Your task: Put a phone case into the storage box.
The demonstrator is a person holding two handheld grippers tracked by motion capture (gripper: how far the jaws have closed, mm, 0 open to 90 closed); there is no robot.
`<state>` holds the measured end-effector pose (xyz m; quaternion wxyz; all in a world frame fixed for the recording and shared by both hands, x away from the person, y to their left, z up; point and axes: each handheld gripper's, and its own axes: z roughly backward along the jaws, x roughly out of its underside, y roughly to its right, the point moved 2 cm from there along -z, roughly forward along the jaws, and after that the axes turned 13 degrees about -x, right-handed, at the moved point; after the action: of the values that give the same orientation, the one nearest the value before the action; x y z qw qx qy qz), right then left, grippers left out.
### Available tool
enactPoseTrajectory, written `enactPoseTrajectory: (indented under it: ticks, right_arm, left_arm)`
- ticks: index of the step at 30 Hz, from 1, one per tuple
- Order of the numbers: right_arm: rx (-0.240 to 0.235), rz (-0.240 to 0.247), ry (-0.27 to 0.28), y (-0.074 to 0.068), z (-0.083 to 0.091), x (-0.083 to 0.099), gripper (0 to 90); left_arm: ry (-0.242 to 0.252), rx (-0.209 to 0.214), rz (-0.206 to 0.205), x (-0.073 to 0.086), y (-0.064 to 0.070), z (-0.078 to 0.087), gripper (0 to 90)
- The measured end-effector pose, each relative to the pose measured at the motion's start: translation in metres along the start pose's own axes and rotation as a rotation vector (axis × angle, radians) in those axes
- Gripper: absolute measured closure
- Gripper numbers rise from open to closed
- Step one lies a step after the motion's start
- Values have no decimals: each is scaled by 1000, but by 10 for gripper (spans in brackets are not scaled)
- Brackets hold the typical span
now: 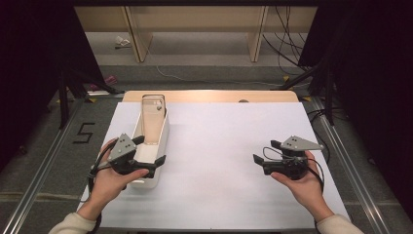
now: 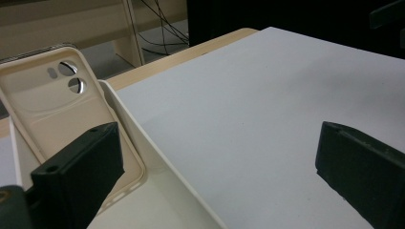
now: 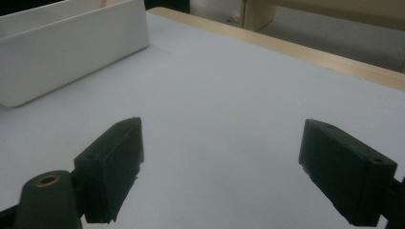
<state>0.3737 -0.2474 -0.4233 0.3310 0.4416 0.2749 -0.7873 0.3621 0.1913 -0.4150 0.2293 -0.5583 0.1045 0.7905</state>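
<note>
Black jaws of my left gripper (image 2: 217,174) stood wide apart, gripping nothing, one jaw inside the white bin (image 1: 160,141) and one outside over its right wall. Bin sat near the tabletop's (image 1: 234,146) left edge. Phone case (image 2: 57,109) leaned upright against the bin's far end, camera cutouts up. It looked like soft beige silicone: light, floppy, thin-walled, probably grippy rather than slick, not fragile. My judgement was to pinch a long side rim or the lower edge, clear of the cutouts, since the flat back would buckle. Right gripper (image 1: 270,157) hovered near the right edge, released, holding nothing.
</note>
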Motion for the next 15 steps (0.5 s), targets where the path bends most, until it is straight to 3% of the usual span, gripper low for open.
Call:
enactPoseTrajectory:
  ticks: [15]
  right_arm:
    - [-1,-10,0,0,12,6,161]
  left_arm:
    - [25,-14,-20,9,5,6,19]
